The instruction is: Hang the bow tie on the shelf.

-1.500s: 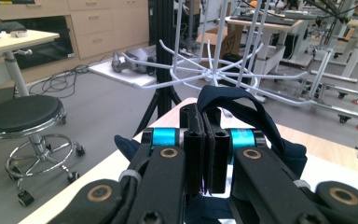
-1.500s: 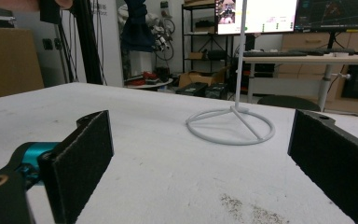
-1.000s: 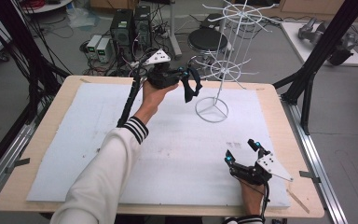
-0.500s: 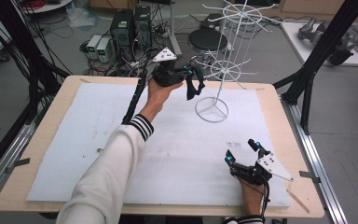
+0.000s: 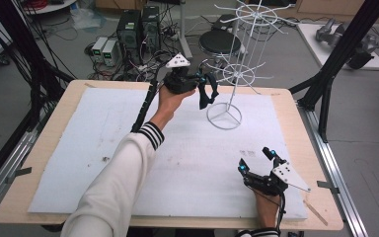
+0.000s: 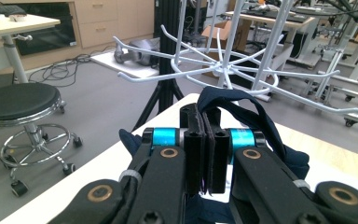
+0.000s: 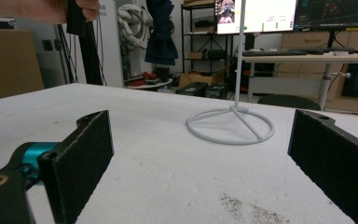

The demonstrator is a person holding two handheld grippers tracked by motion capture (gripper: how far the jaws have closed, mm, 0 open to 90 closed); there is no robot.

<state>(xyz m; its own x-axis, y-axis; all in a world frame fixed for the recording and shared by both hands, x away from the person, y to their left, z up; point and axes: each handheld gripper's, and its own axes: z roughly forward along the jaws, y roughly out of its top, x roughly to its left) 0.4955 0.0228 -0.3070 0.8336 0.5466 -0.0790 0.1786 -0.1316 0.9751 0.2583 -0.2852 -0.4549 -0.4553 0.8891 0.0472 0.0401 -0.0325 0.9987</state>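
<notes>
White-covered worktop (image 5: 103,148) | my left tool (image 5: 205,89) clamps a dark blue strap (image 6: 242,105) up beside the wire rack (image 5: 232,74) | my right tool (image 5: 256,163) rests gaping, empty.

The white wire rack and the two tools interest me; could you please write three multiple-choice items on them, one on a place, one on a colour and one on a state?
1. Where does the wire rack stand?
A. far part of the table
B. near edge
C. on the floor

2. What colour is the strap in the left tool?
A. red
B. dark blue
C. yellow

3. How is the right tool?
A. shut on a strap
B. shut on nothing
C. open

Answers: 1 A, its ring base sits on the sheet toward the far edge. 2 B, dark blue cloth loops out of the shut jaws. 3 C, its jaws stand wide apart above the sheet with nothing between them.
</notes>
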